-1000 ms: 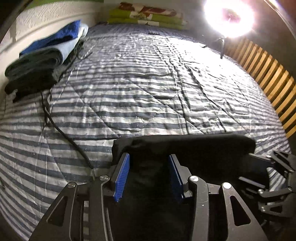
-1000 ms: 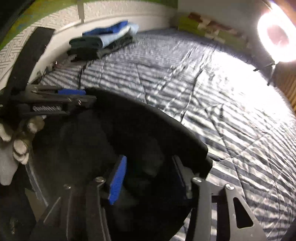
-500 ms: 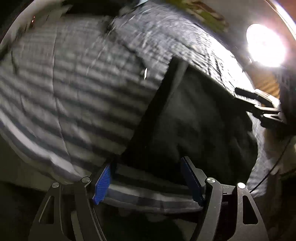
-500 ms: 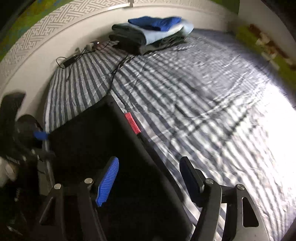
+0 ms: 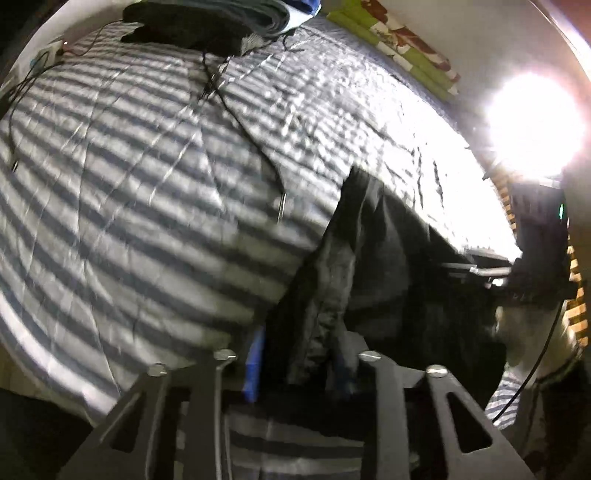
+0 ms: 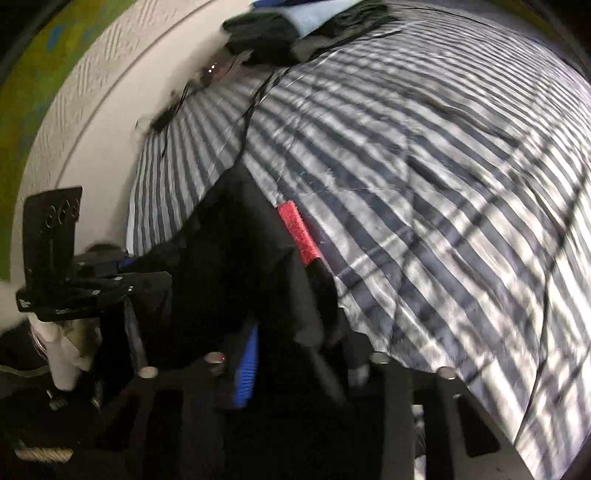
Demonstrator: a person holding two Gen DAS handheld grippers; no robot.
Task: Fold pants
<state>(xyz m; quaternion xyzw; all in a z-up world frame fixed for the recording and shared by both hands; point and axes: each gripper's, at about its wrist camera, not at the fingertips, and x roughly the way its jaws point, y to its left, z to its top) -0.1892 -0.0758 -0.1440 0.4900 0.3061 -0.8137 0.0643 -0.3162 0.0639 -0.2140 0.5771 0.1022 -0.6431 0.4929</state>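
Striped quilt (image 5: 155,192) covers the bed you work over, lit by one bright lamp (image 5: 535,122) at its far side. Your black pants (image 5: 399,266) lie bunched at the near edge. Your left gripper (image 5: 299,365) has just been closing and now pinches a fold of the pants between its blue pads (image 5: 255,369). Your right gripper (image 6: 299,369) has also just been closing, and dark cloth sits clamped between its fingers. One red tag (image 6: 299,232) shows on the pants. One stack of folded clothes (image 5: 207,18) rests far off.
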